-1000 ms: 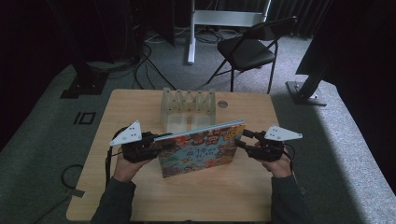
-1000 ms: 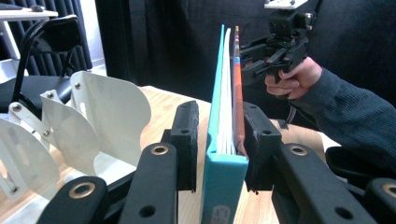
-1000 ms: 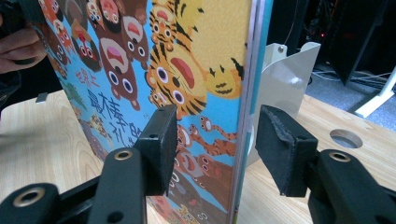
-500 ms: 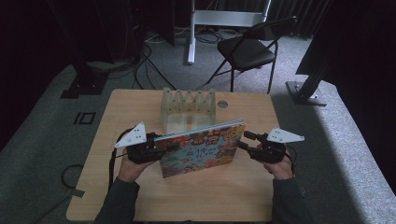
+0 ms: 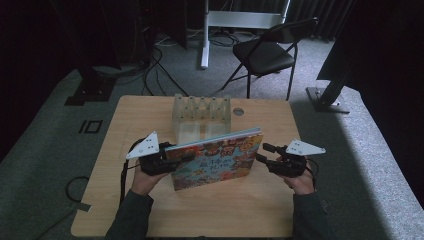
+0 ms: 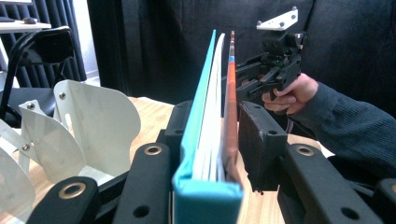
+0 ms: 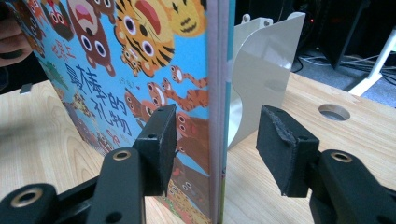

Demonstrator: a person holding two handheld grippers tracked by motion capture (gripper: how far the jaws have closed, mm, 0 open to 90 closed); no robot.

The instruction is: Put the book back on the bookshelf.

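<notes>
Your left gripper (image 5: 172,159) fingers grasp the glossy, tiger-printed picture book (image 5: 215,161) upright at frame centre; right gripper (image 5: 263,154) fingers released astride its edge.

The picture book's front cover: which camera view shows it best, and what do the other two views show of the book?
The right gripper view: the picture book shows tiger drawings and printed characters close up. The high view shows its whole cover, small, standing on the table. The left gripper view shows its blue spine and page edges.
</notes>
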